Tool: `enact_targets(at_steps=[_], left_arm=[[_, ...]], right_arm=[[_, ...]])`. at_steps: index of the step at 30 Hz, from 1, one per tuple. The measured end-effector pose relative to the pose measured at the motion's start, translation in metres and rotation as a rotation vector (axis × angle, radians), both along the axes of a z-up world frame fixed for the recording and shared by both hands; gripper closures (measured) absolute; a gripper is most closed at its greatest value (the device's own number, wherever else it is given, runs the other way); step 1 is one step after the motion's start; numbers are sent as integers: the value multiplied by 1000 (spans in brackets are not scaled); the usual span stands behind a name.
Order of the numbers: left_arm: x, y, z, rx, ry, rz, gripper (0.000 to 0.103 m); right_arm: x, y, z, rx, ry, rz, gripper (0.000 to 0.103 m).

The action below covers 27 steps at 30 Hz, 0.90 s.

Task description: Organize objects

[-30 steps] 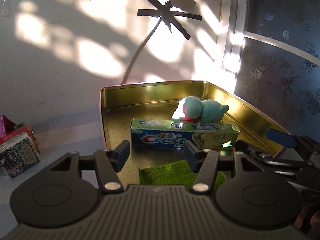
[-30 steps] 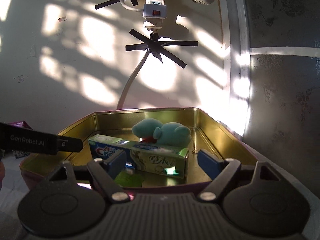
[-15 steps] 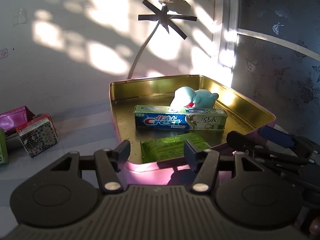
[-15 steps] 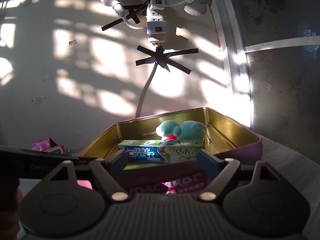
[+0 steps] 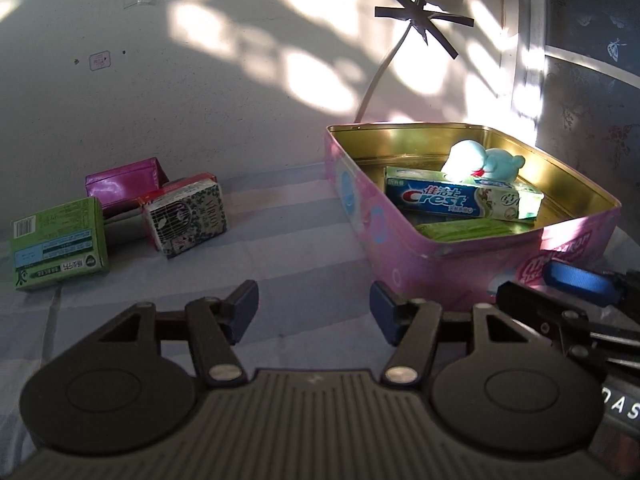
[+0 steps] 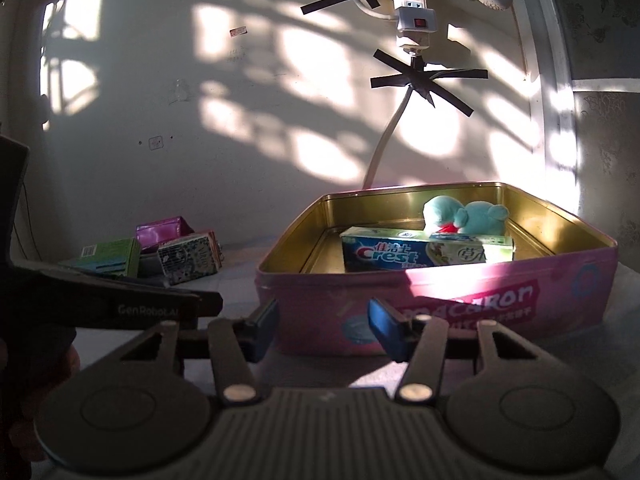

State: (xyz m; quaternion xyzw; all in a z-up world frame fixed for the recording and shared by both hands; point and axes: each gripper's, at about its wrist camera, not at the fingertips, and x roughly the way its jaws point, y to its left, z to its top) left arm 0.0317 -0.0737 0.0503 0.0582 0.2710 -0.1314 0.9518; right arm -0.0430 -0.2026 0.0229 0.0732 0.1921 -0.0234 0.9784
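Left wrist view shows the left gripper (image 5: 314, 310) with jaws spread and nothing between them, over bare tabletop (image 5: 304, 256) just in front of the pink tin (image 5: 480, 258). Inside the tin lie a Crest toothpaste box (image 5: 460, 199), a teal plush toy (image 5: 478, 162) behind it and a green packet (image 5: 460, 230) in front. Three things remain outside, well to the left: a green box (image 5: 60, 244), a patterned box (image 5: 188, 220) and a magenta pouch (image 5: 124, 186). The right gripper (image 6: 323, 326) is likewise released and empty, just before the tin's front wall. By my reckoning, roughly half is done.
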Motion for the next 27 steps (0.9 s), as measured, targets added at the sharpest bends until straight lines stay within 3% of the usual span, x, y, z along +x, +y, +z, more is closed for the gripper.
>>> enact_targets(at_steps=[6, 12, 17, 27], left_arm=[[3, 34, -12, 7, 20, 72, 39], [9, 70, -25, 5, 53, 146, 39], [17, 97, -29, -17, 70, 204, 39], [32, 141, -31, 15, 69, 269, 34]], right_arm=[[12, 37, -10, -17, 79, 127, 56], [39, 65, -25, -18, 249, 238, 59], [50, 85, -23, -36, 267, 283, 59], [83, 133, -23, -111, 289, 380, 56]])
